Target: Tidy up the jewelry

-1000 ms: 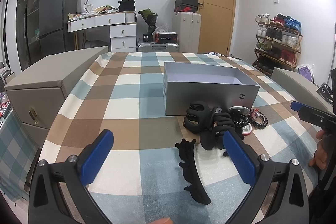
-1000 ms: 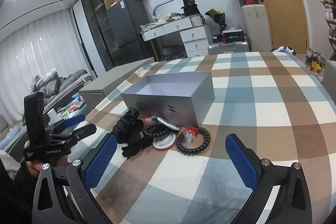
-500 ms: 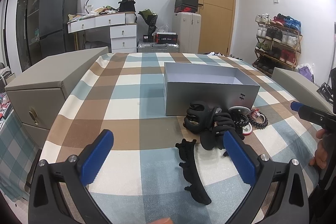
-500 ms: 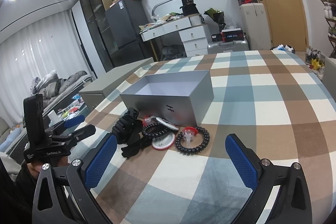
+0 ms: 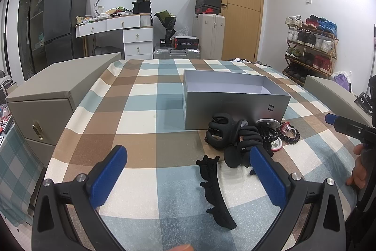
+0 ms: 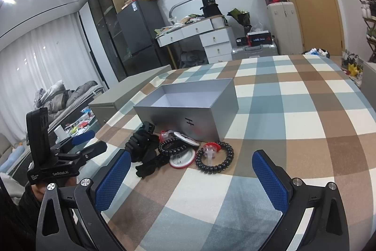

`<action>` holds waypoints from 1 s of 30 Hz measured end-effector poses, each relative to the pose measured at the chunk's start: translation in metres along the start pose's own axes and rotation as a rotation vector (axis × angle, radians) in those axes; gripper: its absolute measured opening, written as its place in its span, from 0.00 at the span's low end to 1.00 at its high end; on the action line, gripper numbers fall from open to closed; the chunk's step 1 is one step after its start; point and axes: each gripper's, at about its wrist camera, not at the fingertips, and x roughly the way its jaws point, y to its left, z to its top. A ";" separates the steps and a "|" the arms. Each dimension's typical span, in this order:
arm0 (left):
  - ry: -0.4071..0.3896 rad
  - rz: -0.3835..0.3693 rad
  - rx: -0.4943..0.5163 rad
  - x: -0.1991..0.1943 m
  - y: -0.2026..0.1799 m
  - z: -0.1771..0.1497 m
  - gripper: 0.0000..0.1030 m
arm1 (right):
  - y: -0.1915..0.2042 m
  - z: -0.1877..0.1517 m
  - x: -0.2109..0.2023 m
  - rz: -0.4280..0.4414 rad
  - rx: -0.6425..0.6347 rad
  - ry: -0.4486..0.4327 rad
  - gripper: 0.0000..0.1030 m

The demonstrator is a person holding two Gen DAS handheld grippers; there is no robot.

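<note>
An open grey box [image 5: 235, 100] [image 6: 188, 107] stands on the checked tablecloth. In front of it lies a heap of accessories: black claw clips [image 5: 223, 131] [image 6: 142, 142], a long black clip [image 5: 215, 189], a black bead bracelet [image 6: 215, 157] [image 5: 289, 133] and a round red-rimmed mirror [image 6: 182, 158]. My left gripper [image 5: 188, 177] is open, low over the cloth, with the long clip between its fingers but untouched. My right gripper [image 6: 191, 180] is open and empty, short of the bracelet.
A beige storage chest [image 5: 54, 95] flanks the table on the left and another [image 5: 333, 95] on the right. A hand [image 5: 358, 173] holds the other gripper at the right edge. A shoe rack [image 5: 310, 48], drawers and a fridge stand behind.
</note>
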 end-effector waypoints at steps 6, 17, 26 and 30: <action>-0.001 0.000 0.001 0.000 0.000 0.000 0.99 | 0.000 0.000 0.000 0.000 0.001 0.001 1.00; -0.002 -0.002 0.004 -0.001 0.000 -0.001 0.99 | -0.002 0.001 0.000 0.004 0.013 0.002 1.00; 0.007 0.016 0.024 0.000 -0.003 0.001 0.99 | 0.000 0.001 0.002 0.004 0.014 0.017 1.00; 0.032 0.012 0.037 0.001 -0.004 0.004 0.99 | -0.003 0.005 0.007 -0.036 0.027 0.043 1.00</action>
